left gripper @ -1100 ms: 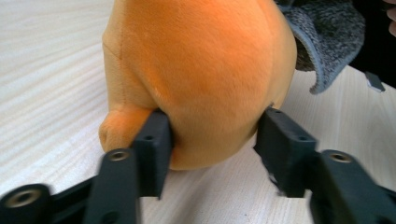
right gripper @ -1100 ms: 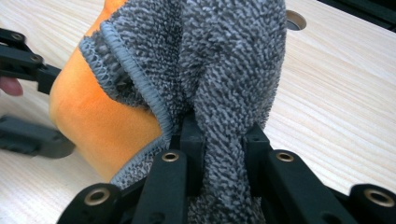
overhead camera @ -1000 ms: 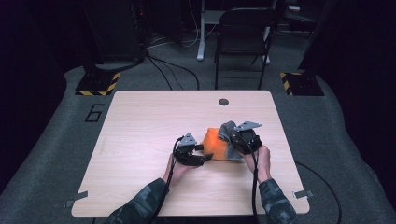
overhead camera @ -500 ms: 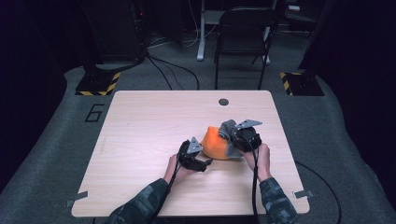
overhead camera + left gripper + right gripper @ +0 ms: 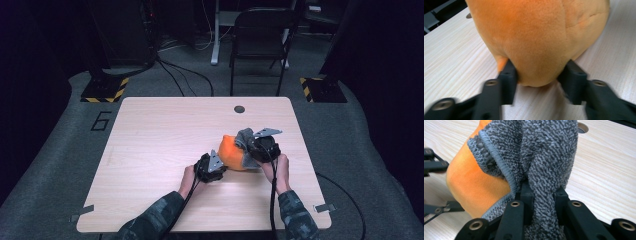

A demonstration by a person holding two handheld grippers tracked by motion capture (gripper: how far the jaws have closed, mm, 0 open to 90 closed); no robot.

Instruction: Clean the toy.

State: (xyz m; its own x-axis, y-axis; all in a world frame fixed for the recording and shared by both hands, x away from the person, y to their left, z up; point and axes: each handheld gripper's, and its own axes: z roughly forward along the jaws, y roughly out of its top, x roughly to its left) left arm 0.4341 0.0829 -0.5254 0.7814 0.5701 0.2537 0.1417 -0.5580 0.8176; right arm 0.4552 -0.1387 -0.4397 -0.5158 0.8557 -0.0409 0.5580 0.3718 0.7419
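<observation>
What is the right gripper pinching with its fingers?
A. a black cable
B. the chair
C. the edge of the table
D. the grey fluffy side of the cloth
D: in the right gripper view, the right gripper has a bunched fold of the grey fluffy side of the cloth squeezed tight between its two black fingers, above the table.

The wooden worktop [image 5: 160, 150] lies bare to the left and far side; an orange cloth [image 5: 231, 152] bunched between both hands blocks the near-right middle.
</observation>
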